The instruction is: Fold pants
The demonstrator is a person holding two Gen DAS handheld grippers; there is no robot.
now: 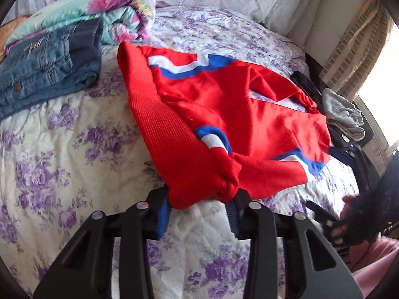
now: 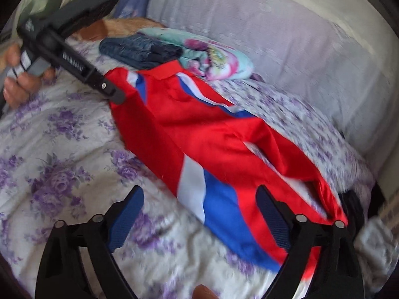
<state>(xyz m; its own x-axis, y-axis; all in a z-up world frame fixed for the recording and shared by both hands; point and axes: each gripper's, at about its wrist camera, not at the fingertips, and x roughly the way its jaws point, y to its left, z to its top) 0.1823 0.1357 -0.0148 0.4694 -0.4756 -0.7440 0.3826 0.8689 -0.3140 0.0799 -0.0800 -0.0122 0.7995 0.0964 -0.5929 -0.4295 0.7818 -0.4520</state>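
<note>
While the red knit pants with blue and white side stripes (image 1: 219, 114) lie spread across the cream quilted bedspread printed with purple flowers (image 1: 74, 149), the left gripper (image 1: 202, 201) has its two black fingers with ribbed blue pads (image 1: 163, 220) partly closed on a bunched corner of the wide ribbed waistband. The waistband fabric shows a coarse waffle texture; the leg fabric is smoother and creased. In the right wrist view, the right gripper (image 2: 199, 214) stands wide open and holds nothing. Its blue textured pads (image 2: 126, 220) sit on either side of the striped leg portion of the pants, and contact with the fabric cannot be determined because of motion blur. A folded stack of blue denim jeans (image 1: 47, 62) rests on the bedspread beside the far waistband corner of the pants. It is partly laid over a rolled, soft floral blanket in teal and pink (image 1: 99, 10). A crumpled grey garment (image 1: 345, 114) lies at the bedspread's edge just beyond the pants' leg ends.
</note>
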